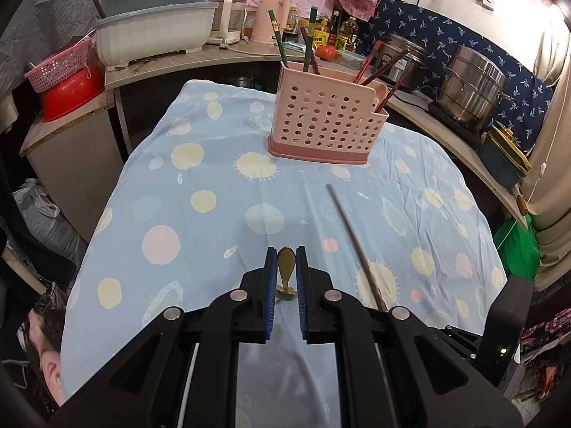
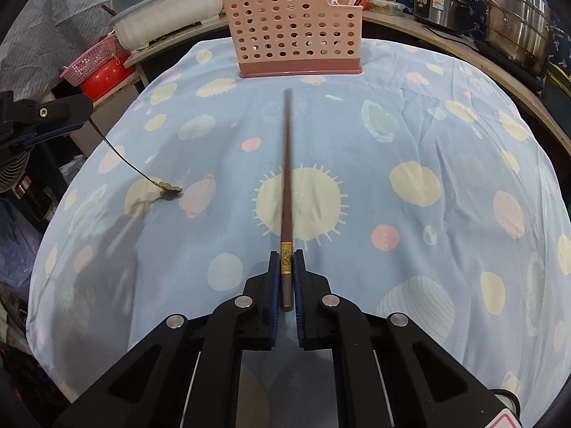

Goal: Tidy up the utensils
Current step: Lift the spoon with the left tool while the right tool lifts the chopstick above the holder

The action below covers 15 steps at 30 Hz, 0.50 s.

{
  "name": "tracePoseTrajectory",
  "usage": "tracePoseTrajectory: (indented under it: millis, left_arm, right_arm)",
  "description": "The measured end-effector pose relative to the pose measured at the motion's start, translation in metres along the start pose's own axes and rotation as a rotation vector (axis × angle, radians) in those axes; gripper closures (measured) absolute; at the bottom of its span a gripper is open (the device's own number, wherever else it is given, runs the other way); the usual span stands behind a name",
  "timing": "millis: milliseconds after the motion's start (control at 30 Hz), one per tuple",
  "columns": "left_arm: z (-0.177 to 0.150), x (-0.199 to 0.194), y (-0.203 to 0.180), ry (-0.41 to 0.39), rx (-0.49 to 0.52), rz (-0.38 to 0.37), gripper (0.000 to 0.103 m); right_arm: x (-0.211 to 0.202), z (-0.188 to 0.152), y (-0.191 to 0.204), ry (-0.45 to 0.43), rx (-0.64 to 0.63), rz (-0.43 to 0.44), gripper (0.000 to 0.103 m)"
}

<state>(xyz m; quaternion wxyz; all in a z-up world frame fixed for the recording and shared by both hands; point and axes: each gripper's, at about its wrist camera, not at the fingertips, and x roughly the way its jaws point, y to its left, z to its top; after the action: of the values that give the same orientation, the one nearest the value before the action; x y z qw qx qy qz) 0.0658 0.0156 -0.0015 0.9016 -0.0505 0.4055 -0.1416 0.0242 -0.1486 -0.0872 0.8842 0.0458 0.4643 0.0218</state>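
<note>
Jaws of left gripper (image 1: 286, 260) tight on brass spoon (image 1: 286, 267), right gripper (image 2: 286, 264) on chopstick (image 2: 286, 164), both angled downward.

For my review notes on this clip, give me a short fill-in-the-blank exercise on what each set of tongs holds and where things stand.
1. The left tongs grip a gold ____.
2. The right tongs grip one brown ____.
3. The chopstick points toward the perforated ____ utensil holder.
4. The holder stands on a dotted ____ cloth.

Missing words: spoon; chopstick; pink; blue

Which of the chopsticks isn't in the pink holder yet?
The brown chopstick with the gold band, clamped in the right gripper and pointing at the pink holder. The other chopsticks stand upright inside it.
</note>
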Motion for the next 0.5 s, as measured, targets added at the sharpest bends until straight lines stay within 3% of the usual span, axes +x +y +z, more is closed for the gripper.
tracePoseTrajectory:
  millis: [500]
  left_arm:
    - [0.019, -0.026, -0.01, -0.061, 0.024, -0.024, 0.093]
  right_arm:
    - [-0.082, 0.026, -0.012, -0.181, 0.061, 0.045, 0.096]
